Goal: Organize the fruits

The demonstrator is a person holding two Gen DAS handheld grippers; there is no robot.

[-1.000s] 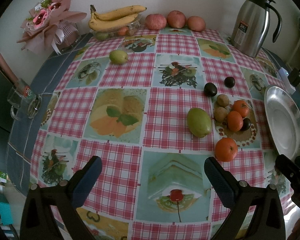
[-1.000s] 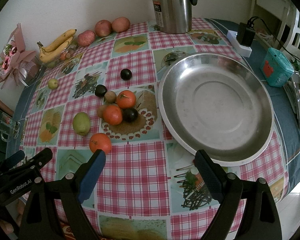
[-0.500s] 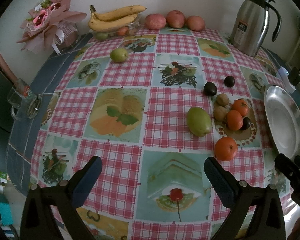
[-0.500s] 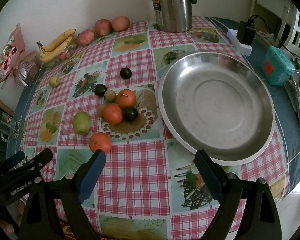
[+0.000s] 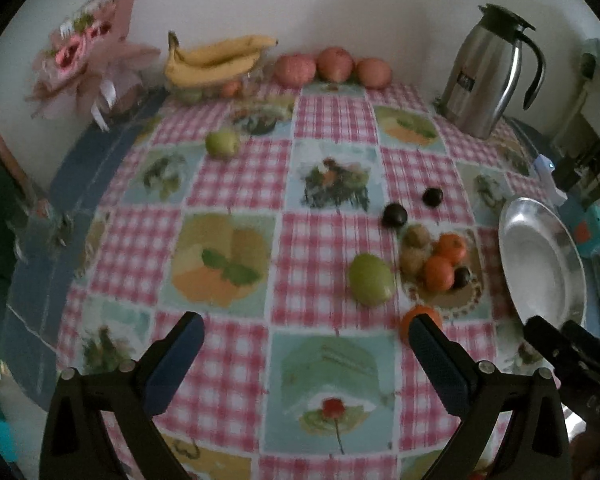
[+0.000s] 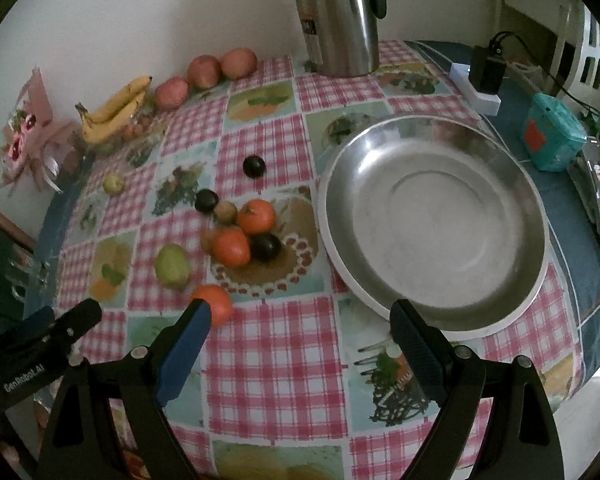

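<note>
Opening step, nothing gathered: both claws, left (image 5: 306, 342) and right (image 6: 300, 326), gape empty; nearest orange (image 6: 213, 298) probably goes first into the steel dish (image 6: 538, 280).

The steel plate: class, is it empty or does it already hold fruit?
Empty. The plate shows only bare metal inside; the oranges and other fruit lie on the tablecloth to its left.

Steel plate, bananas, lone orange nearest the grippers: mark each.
steel plate (image 6: 436, 216), right wrist view, bare centre of the dish
bananas (image 5: 216, 58), left wrist view, middle of the bunch
lone orange (image 6: 216, 300), right wrist view, visible front
</note>
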